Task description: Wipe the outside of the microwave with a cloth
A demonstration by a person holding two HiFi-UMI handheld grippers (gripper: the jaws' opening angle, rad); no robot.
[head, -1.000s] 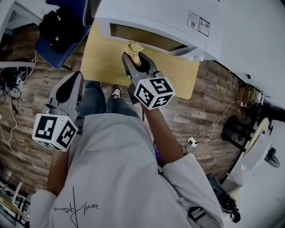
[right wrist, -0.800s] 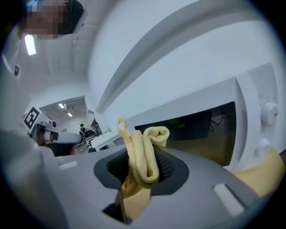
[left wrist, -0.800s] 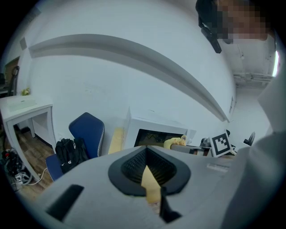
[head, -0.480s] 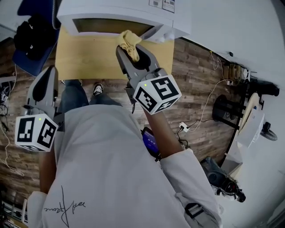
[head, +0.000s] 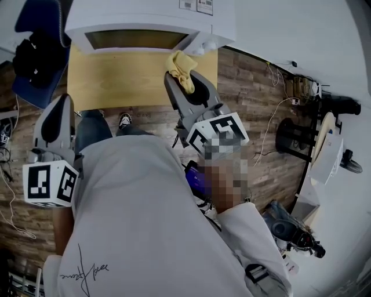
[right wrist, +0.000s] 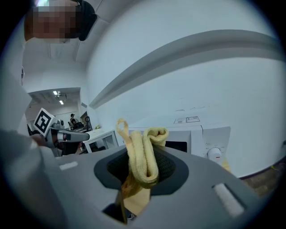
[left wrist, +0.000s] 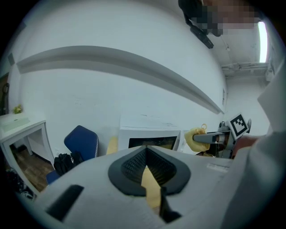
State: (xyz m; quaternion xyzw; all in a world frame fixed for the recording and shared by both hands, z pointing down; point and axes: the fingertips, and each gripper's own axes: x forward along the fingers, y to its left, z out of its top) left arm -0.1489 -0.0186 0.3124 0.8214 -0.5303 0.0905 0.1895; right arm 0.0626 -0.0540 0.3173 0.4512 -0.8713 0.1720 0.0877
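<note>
Clamping cloth (head: pixel 181 66) in right gripper (head: pixel 186 82), just short of microwave (head: pixel 145 20).
Bunched between jaws, poking past tips; left gripper (head: pixel 59 105) pressed together, empty.

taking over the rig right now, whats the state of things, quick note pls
Right gripper: jaws shut on the yellow cloth, held by the front right of the microwave, near its knobs. I can't tell whether the cloth touches it.
Left gripper: jaws together, empty, held back off the near left edge of the wooden table.
The microwave sits on the table, door closed.
Done: cloth in hand and brought up to the microwave.
Left: nothing shows which faces have been wiped, so plan on the front, top and sides.
</note>
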